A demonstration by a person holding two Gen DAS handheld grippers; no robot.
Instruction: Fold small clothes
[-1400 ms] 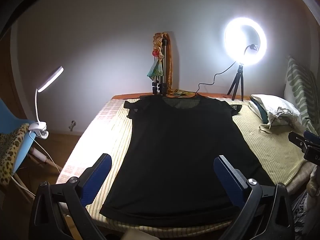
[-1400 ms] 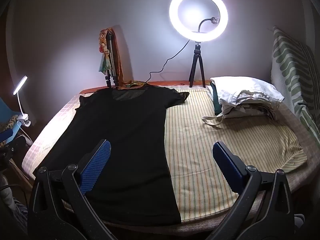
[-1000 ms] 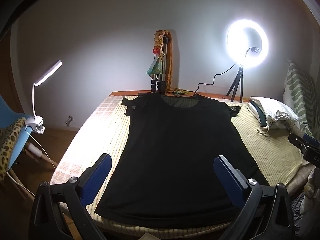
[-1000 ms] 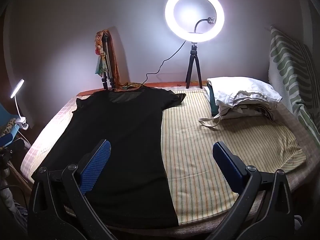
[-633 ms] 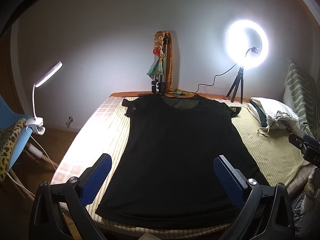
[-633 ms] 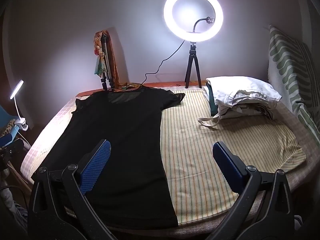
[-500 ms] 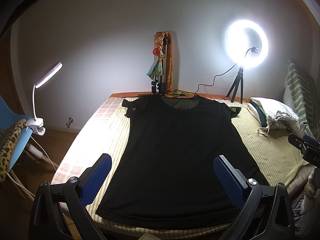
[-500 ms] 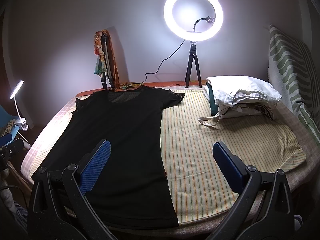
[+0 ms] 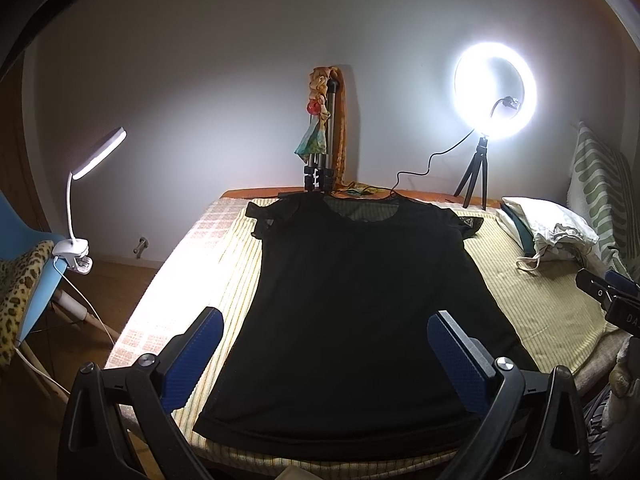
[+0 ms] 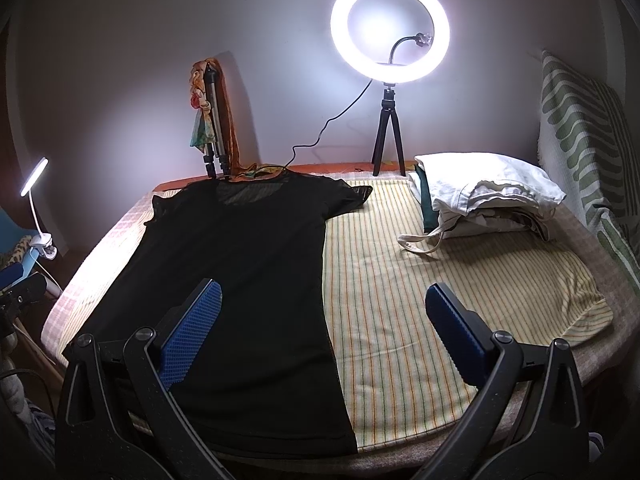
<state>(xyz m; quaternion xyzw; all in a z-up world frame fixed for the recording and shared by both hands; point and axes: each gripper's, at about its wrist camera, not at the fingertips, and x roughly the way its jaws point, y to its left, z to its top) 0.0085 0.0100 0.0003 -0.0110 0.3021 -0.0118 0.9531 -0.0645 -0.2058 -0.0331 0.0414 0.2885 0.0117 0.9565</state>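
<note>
Here the shirt (image 9: 360, 312) lies flat toward the bed's (image 10: 460, 280) left edge, collar at the far edge, hem nearest; left tool (image 9: 324, 356) hovers spread over it, right tool (image 10: 320, 332) spread beside.

I am looking at a T-shirt (image 9: 356, 304) lying spread flat on the bed (image 10: 460, 288), its neck toward the far wall and its hem at the near edge. It is sitting on the left part of the bed. A pile of clothes (image 10: 484, 196) is resting at the far right, well apart from the shirt. Behind the bed, a tripod (image 9: 320, 160) is standing beyond the neckline, and a ring light (image 10: 390, 28) is standing to its right. A clip lamp (image 9: 80, 208) is sitting off the bed's left side.
</note>
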